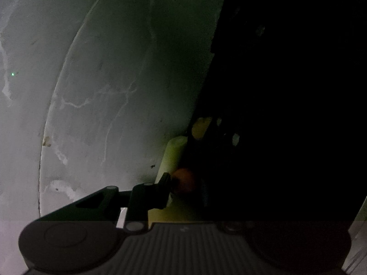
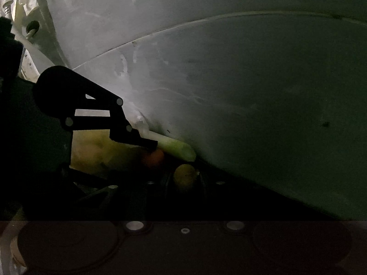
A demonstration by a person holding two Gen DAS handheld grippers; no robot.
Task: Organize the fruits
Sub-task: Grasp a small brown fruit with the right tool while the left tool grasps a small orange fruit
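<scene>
- Just past the tip of the left gripper (image 1: 176,183), touching its one visible finger (image 1: 164,183): a small round orange fruit (image 1: 184,181), smooth-skinned and dim in the low light.
- Between the fingers of the right gripper (image 2: 185,183), low and straight ahead: an oval yellow fruit (image 2: 185,176), lemon-like in shape with a dull, matte skin.
- Counted: one orange fruit, one yellow fruit, two fruits in all, near each other and not touching.
- Just beyond both fruits, against the pale wall (image 2: 252,91): one pale green cylinder (image 2: 176,147), smooth, with a rounded end, lying on its side.
- Behind the left tool, under its linkage: a yellowish surface (image 2: 91,151), blurred, material unclear.
- Wall: white, scuffed and streaked, with one thin curved seam across it.
- Both tools: black, hard-edged linkages with round silver pivots; ribbed body on the left one.
- Left tool's grip: second finger lost in darkness, so cannot tell whether clamped or spread.
- Right tool's grip: fingers nearly black against black, so cannot tell whether pressed on the yellow fruit or merely around it.
</scene>
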